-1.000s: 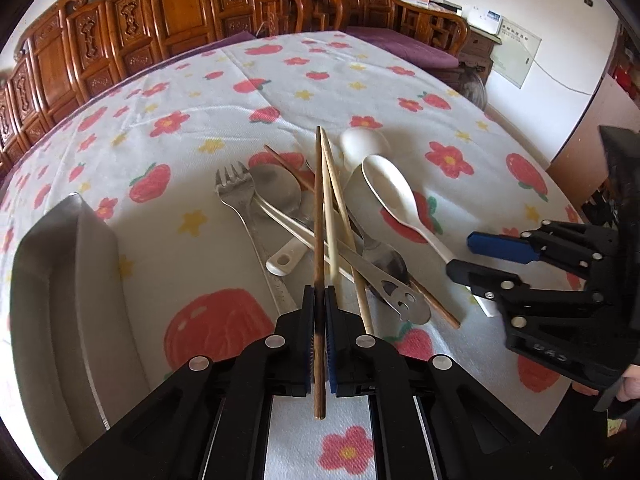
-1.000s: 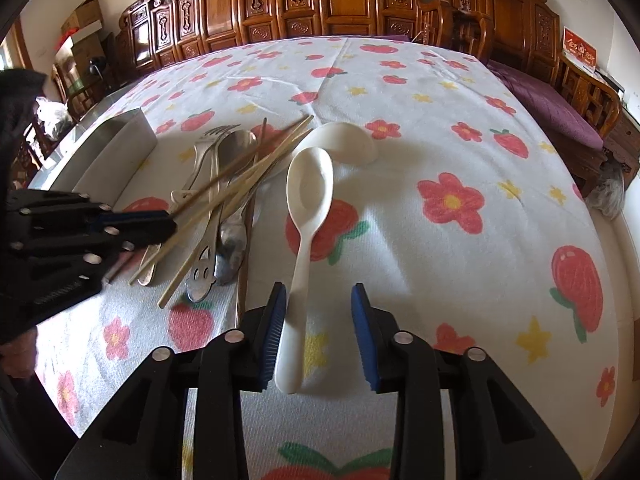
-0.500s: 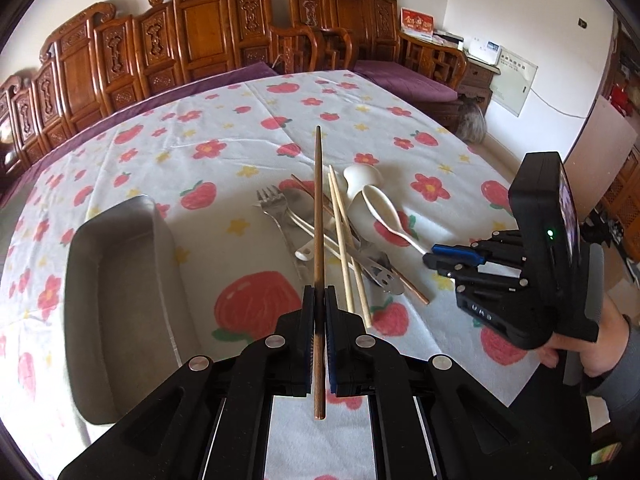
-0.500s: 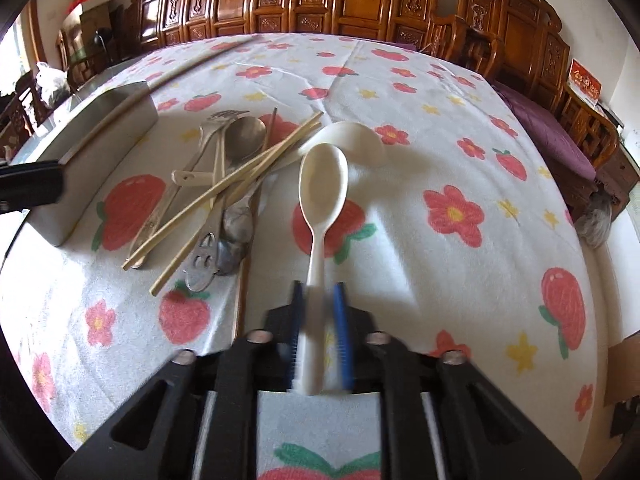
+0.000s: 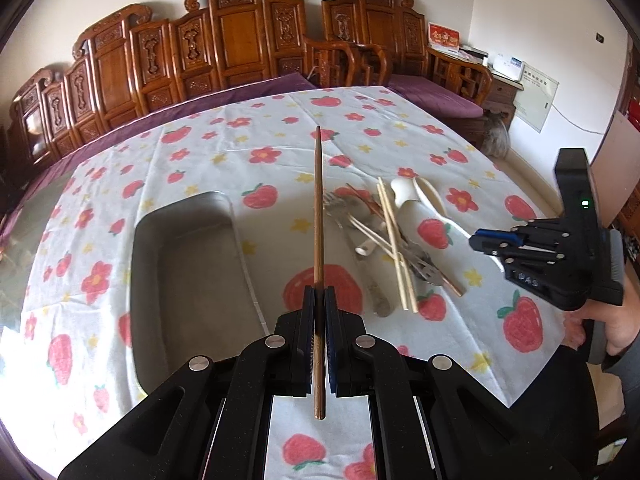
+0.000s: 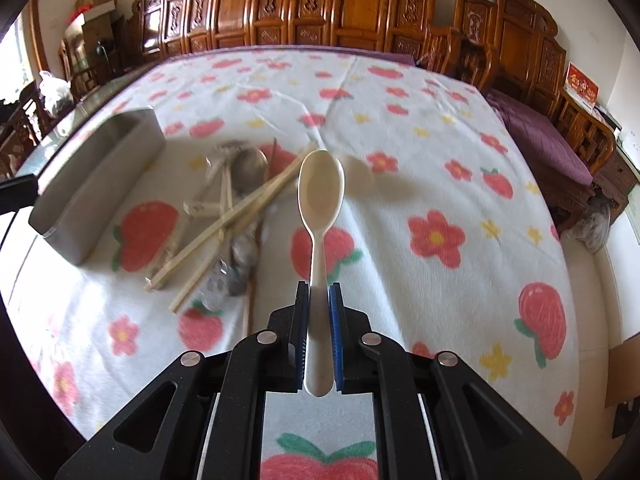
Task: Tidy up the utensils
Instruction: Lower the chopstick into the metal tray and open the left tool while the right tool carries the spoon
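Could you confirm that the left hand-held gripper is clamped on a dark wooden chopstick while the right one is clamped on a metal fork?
Not quite. The left hand-held gripper does clamp the dark wooden chopstick, but the right hand-held gripper is clamped on a white spoon, as the right wrist view shows.

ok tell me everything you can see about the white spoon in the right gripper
The cream-white, plastic-looking spoon has a deep oval bowl, a narrow neck and a handle that widens to a rounded end. The right gripper is shut on its handle, blue pads pressing both sides, the end poking out behind them. It points straight ahead along the gripper, bowl hollow facing up and clean. It is lifted clear of the strawberry-print tablecloth, touching nothing else, with the pile of chopsticks and metal cutlery below to its left.
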{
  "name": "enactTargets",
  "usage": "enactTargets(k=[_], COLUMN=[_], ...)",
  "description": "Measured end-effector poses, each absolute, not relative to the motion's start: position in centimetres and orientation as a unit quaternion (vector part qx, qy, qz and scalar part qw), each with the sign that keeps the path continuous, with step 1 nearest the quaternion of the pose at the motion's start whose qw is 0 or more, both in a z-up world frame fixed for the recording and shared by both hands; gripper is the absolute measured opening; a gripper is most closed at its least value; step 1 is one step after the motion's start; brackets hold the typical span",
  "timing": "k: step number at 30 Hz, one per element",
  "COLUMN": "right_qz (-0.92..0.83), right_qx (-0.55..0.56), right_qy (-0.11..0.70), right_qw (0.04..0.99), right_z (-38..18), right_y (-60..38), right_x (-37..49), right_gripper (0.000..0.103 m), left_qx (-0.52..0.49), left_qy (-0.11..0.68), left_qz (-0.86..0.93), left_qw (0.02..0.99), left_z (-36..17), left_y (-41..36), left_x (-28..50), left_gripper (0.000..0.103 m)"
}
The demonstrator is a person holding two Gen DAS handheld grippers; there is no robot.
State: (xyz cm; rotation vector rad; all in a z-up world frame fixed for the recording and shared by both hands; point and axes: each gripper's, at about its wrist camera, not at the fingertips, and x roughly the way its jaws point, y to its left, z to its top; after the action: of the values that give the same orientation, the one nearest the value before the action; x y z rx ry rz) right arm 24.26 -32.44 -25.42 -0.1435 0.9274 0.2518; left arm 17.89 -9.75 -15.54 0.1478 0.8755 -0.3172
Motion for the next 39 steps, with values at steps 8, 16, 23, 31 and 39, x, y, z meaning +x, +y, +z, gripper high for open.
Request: enactTargets(k=[8, 16, 23, 31, 39], right_qz=[0.144, 0.177, 0.192, 0.203, 0.209], right_qx=[-0.070, -0.052, -0.062, -0.086, -0.089], right_qy=[0.419, 0.401, 0.394, 0.399, 0.414], right_qw=[0.894, 0.897, 0.897, 0.890, 0.882], right_z=[-22.6, -20.1, -18.1, -17.5, -18.2], right_y=[-30.8, -28.1, -24.4, -20.1, -16.5], right_x=[23.3, 22.2, 21.4, 21.2, 22.3], right_gripper=[0.012, 0.012, 0.012, 0.012, 0.012], left_qx=[0.057, 0.007, -0.018, -0.017, -0.023], left_qy=[0.422, 0.440, 0.446, 0.457, 0.451], left_qz=[-0.122, -0.103, -0.106, -0.122, -0.127], left_qw=[0.897, 0.892, 0.889, 0.881, 0.883], left_z=[-15.9, -17.4, -18.5, -19.5, -19.0], left_y=[-5.2, -0.1, 1.4, 1.8, 2.5], left_x=[19.0, 20.4, 20.8, 21.0, 21.9], left_gripper=[0.004, 0.004, 0.004, 0.004, 0.010])
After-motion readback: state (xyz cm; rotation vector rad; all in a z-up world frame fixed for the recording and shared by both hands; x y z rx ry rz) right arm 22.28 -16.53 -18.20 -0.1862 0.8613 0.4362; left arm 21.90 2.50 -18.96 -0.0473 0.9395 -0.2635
